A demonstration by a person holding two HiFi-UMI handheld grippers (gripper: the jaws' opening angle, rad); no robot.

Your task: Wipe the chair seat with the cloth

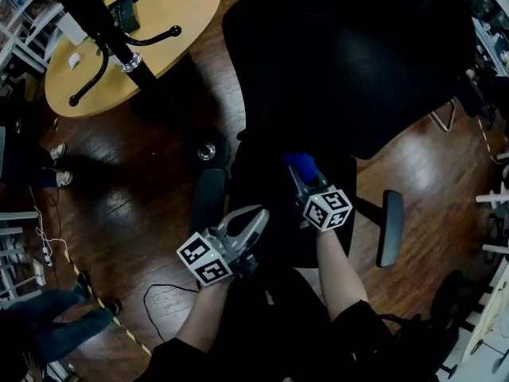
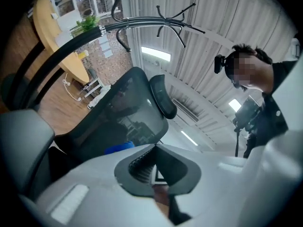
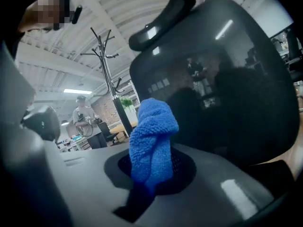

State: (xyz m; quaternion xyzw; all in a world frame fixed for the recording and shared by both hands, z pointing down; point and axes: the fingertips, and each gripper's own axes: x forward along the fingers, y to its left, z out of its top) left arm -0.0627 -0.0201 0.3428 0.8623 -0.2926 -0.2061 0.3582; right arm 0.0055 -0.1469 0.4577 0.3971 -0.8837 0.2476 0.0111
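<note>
A black office chair fills the head view, its mesh backrest (image 1: 358,54) at the top and the dark seat (image 1: 258,173) below both grippers. My right gripper (image 1: 304,175) is shut on a blue cloth (image 1: 302,164) that sticks up from its jaws just above the seat. In the right gripper view the cloth (image 3: 151,145) stands bunched in front of the backrest (image 3: 227,89). My left gripper (image 1: 253,223) hovers beside it at the seat's front left, jaws together and holding nothing. The left gripper view shows the cloth (image 2: 118,148) and the headrest (image 2: 163,96).
Armrests (image 1: 390,228) (image 1: 208,201) flank the seat. A round wooden table (image 1: 135,30) and a black coat stand (image 1: 119,42) are at the upper left on the wood floor. Cables (image 1: 48,249) lie at the left. A person (image 3: 85,115) stands in the background.
</note>
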